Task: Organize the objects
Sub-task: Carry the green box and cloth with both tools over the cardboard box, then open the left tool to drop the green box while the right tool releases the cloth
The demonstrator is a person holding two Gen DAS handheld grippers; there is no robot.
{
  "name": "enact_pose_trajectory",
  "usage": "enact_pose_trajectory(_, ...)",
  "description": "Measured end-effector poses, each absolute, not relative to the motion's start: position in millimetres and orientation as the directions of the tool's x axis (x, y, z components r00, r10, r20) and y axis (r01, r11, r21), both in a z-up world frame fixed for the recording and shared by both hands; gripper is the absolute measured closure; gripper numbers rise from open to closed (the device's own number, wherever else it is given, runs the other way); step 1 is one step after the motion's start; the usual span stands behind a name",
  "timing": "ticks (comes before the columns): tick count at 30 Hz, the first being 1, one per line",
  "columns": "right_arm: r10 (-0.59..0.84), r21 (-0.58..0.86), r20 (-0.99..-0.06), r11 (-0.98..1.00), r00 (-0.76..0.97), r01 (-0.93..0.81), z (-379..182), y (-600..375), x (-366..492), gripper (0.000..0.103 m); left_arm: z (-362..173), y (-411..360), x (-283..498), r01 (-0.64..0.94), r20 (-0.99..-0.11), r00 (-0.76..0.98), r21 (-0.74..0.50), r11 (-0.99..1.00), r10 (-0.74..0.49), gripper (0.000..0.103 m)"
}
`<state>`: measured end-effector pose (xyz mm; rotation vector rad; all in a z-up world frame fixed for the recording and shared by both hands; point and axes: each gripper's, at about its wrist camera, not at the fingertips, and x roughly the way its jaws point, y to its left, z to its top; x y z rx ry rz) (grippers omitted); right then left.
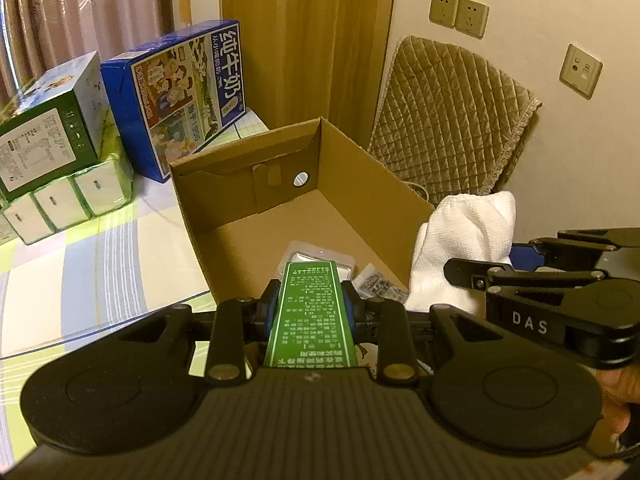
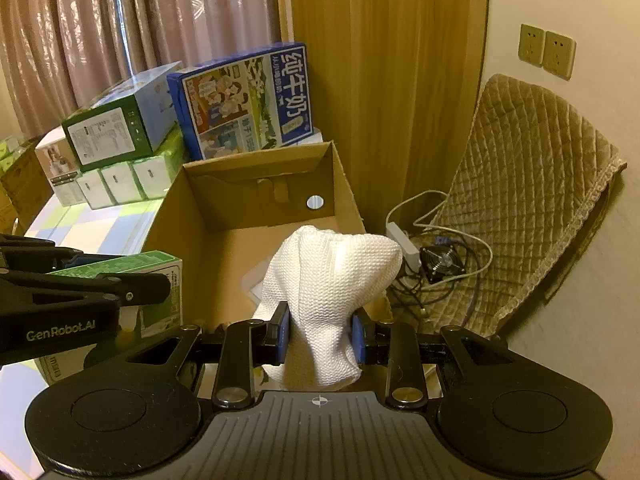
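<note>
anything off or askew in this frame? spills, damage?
No spills or damage visible. Only oddities: the blue milk carton leans tilted behind the cardboard box, and cables lie tangled on the floor beside it. Left gripper is shut on the green box; right gripper on the white cloth.

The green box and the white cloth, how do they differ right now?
The green box is rigid, flat-sided and printed with text; the white cloth is soft, bunched and plain. The box is held by the left gripper, the cloth by the right gripper. The box keeps its shape between the fingers; the cloth is pinched at the middle and bulges above. Both are held near the open cardboard box.
</note>
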<state>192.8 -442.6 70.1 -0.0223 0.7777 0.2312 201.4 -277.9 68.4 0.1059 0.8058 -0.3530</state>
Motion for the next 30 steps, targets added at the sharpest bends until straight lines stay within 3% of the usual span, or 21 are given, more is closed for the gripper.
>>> enact_pose_trajectory(5, 0.19, 0.063, -0.698, 0.977, 0.69, -0.206, 69.7, -443.8, 193.7, 0.076, 67.5, -280.9, 211.0, 0.357, -0.72, 0.636, -0.044, 0.933, -0.278, 0.077)
enact_pose_trajectory(8, 0.189, 0.063, -0.698, 0.977, 0.691, -0.204, 69.9, -443.9, 193.1, 0.076, 71.5, -280.0, 215.6, 0.348, -0.701, 0.655, -0.05, 0.936, -0.281, 0.066)
enact_pose_trajectory(30, 0.216, 0.077, -0.687, 0.971, 0.693, -0.226, 77.8, -434.5, 183.7, 0.076, 68.6, -247.5, 196.3, 0.28, -0.717, 0.659, -0.049, 0.959, -0.229, 0.06)
